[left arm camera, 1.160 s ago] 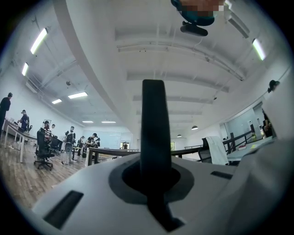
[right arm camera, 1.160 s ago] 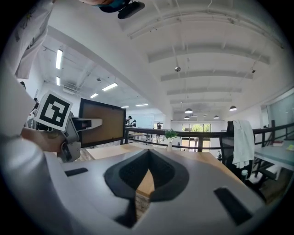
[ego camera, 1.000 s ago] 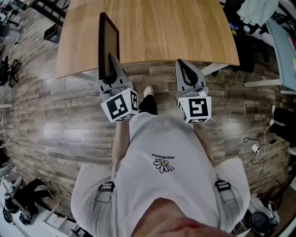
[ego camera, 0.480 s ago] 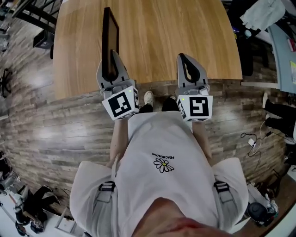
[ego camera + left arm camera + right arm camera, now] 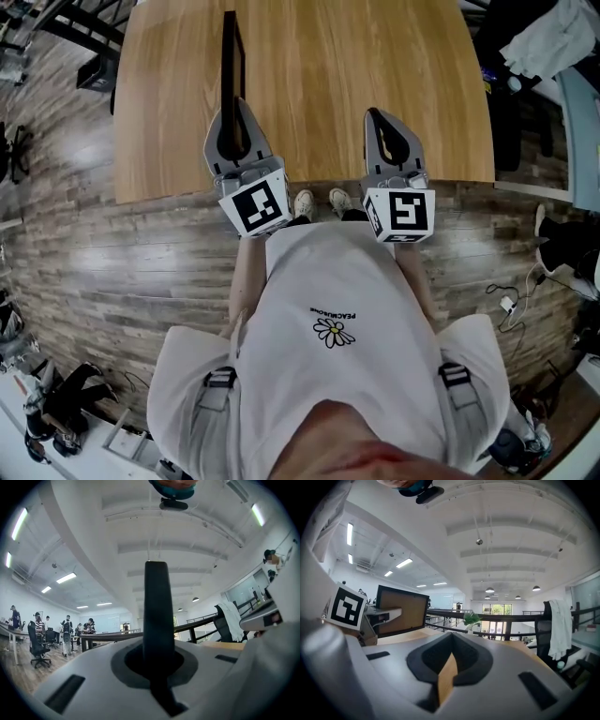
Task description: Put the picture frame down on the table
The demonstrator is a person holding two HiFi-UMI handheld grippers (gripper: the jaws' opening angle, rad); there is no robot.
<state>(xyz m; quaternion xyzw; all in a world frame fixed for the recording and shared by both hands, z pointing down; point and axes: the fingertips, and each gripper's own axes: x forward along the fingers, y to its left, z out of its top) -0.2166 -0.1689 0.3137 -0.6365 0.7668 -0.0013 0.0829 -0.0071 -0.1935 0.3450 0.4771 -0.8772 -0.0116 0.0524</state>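
- Holding step: picture frame is pinched edge-on in the left gripper, sticking out ahead of its jaws over the table. Can't tell whether its lower edge touches the wood.
- Next move, my read: lower it, either tilting it flat or seating it on its edge, then let go. It's thin and tall, so it could tip if let go upright.
- Frame look: dark border, brown panel, a narrow dark bar from the left gripper's own view.
- Right gripper: jaws pressed together, nothing in them, to the right of the left gripper and level with it.
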